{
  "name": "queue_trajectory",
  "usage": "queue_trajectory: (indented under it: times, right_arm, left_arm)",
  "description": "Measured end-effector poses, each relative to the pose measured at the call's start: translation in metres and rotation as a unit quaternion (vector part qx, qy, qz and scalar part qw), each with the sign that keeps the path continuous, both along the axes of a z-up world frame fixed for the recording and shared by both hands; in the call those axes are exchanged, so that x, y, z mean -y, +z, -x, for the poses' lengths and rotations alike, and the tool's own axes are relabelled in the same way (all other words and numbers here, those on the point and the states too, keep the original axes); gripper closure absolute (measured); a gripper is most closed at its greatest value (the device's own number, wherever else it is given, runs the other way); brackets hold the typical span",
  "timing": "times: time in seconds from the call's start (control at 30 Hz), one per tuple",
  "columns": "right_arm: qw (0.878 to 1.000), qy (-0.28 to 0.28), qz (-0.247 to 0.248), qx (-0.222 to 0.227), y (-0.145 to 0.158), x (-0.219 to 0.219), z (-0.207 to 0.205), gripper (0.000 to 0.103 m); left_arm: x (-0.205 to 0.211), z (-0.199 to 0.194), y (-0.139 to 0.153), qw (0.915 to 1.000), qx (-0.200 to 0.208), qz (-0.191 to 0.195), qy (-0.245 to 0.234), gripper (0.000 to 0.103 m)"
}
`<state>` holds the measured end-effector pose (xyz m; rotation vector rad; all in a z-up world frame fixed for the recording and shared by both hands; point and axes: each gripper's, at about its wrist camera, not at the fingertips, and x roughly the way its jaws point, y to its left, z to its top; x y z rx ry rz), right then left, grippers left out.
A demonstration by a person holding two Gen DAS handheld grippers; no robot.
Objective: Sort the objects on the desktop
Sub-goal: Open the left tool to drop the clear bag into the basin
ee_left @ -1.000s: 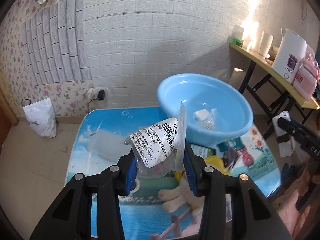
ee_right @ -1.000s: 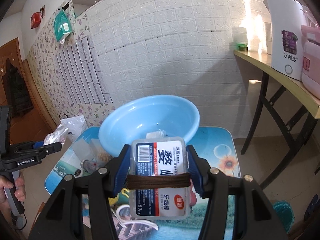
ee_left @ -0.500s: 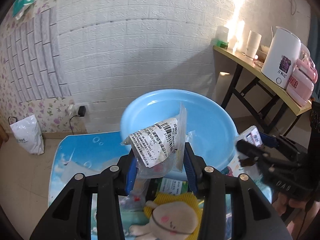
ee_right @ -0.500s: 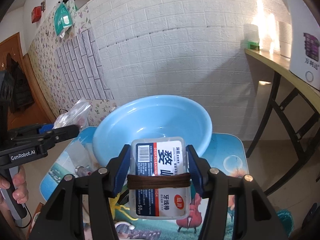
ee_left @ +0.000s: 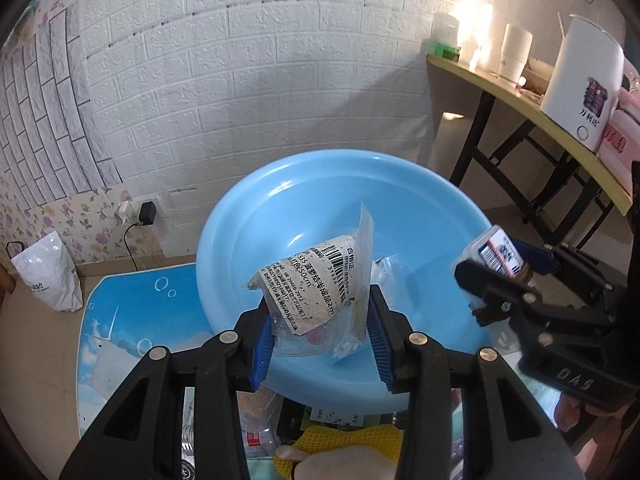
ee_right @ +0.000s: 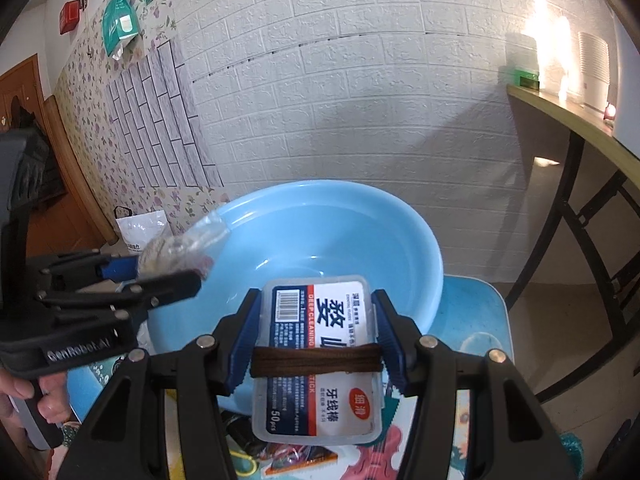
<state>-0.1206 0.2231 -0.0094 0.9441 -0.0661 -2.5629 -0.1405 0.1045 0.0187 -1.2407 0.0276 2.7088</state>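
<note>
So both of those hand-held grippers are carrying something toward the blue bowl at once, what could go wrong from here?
Three risks, I'd guess. The left hand-held gripper pinches only a crinkly plastic packet, which could slip. The right hand-held gripper holds the floss pick box near its middle, so it may tip out. Both converge over the blue basin and could bump each other.

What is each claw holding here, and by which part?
Left claw: clear labelled plastic bag, pinched at its lower end. Right claw: dental floss pick box, gripped across its long sides, mid-length.
</note>
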Motion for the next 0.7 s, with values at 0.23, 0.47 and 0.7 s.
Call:
queue_trajectory:
  times: [0.23,0.47,0.7]
  right_arm:
    - [1.0,0.008,0.001,0.0,-0.004,0.004,0.009,0.049]
    - [1.0,0.014,-0.001,0.002,-0.008,0.008,0.013,0.049]
    - [1.0,0.009,0.017,0.012,-0.016,0.005,0.011,0.051]
  left_arm:
    - [-0.002,0.013,-0.013,0.9999,0.008,0.007,0.006,0.062]
    - [-0.007,0.012,-0.021,0.9999,0.013,0.005,-0.001,0.049]
    - [-0.003,0.005,-0.021,1.0,0.009,0.001,0.0,0.035]
